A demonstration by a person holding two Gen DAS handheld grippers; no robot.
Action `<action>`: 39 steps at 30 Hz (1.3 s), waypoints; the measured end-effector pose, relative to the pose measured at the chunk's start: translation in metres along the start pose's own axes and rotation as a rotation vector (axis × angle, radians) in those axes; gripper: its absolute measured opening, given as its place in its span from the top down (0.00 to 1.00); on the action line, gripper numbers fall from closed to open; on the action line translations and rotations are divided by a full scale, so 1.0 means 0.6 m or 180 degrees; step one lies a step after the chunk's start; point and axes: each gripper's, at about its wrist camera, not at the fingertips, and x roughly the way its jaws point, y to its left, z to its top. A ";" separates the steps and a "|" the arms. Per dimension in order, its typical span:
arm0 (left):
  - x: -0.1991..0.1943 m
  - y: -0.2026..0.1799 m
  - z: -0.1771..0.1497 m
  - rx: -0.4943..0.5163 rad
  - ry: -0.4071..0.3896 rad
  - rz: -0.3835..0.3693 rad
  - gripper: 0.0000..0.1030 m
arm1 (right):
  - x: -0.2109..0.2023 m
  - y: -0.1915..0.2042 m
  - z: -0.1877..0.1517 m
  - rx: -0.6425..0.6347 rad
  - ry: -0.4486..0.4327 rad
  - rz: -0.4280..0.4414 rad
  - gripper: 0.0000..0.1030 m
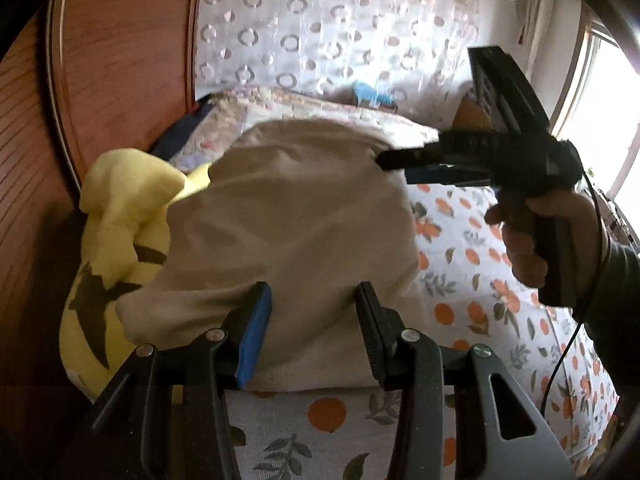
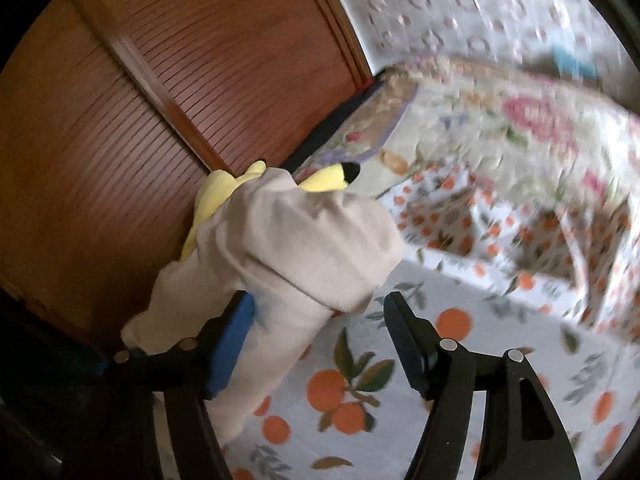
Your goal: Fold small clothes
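The beige garment [image 1: 288, 216] lies bunched, seemingly half-folded, on the bed [image 1: 472, 280], both the left gripper [image 1: 312, 320] and the right gripper [image 2: 320, 340] parted, gripping nothing.

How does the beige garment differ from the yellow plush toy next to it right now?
The beige garment is plain, flat cloth; the yellow plush toy is stuffed and has dark markings. The garment lies in front, partly draped over the toy, which sits against the wooden panel. Both rest on the orange-print sheet.

My right hand-held gripper [image 2: 320, 332] stands open; the beige garment [image 2: 288, 256] drapes past its left finger onto the orange-print bedsheet [image 2: 500, 360], yellow plush [image 2: 224, 192] beyond.
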 end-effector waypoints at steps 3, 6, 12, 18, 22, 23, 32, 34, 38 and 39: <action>0.009 -0.002 -0.008 0.0025 0.0077 0.0003 0.57 | 0.015 -0.028 0.015 0.0186 0.0003 0.0169 0.32; 0.009 -0.005 -0.010 0.0064 0.0088 0.0013 0.57 | 0.035 -0.038 0.036 0.0284 -0.0005 0.0268 0.32; 0.010 -0.008 -0.014 0.0145 0.0102 0.0002 0.57 | 0.059 -0.063 0.074 0.0335 -0.0036 0.0295 0.84; 0.010 -0.009 -0.014 0.0154 0.0111 -0.0004 0.57 | 0.020 -0.040 0.102 -0.0018 -0.0503 -0.0116 0.95; 0.009 -0.007 -0.013 0.0101 0.0087 -0.0032 0.57 | 0.005 -0.059 0.107 -0.0110 -0.0613 -0.0369 0.95; 0.008 -0.005 -0.013 0.0086 0.0077 -0.0046 0.57 | -0.001 -0.060 0.101 -0.0174 -0.0630 -0.0413 0.95; -0.045 -0.036 -0.008 0.0195 -0.0197 0.0093 0.57 | -0.118 -0.020 -0.033 -0.0640 -0.0785 -0.0800 0.94; -0.063 -0.051 -0.007 0.0234 -0.0275 0.0073 0.57 | -0.156 -0.005 -0.084 -0.0708 -0.0834 -0.0873 0.93; -0.096 -0.099 -0.006 0.0361 -0.0381 -0.0006 0.57 | -0.232 0.021 -0.183 -0.0787 -0.0945 -0.1009 0.82; -0.103 -0.110 -0.007 0.0392 -0.0403 -0.0036 0.57 | -0.250 0.023 -0.208 -0.0780 -0.0973 -0.1033 0.77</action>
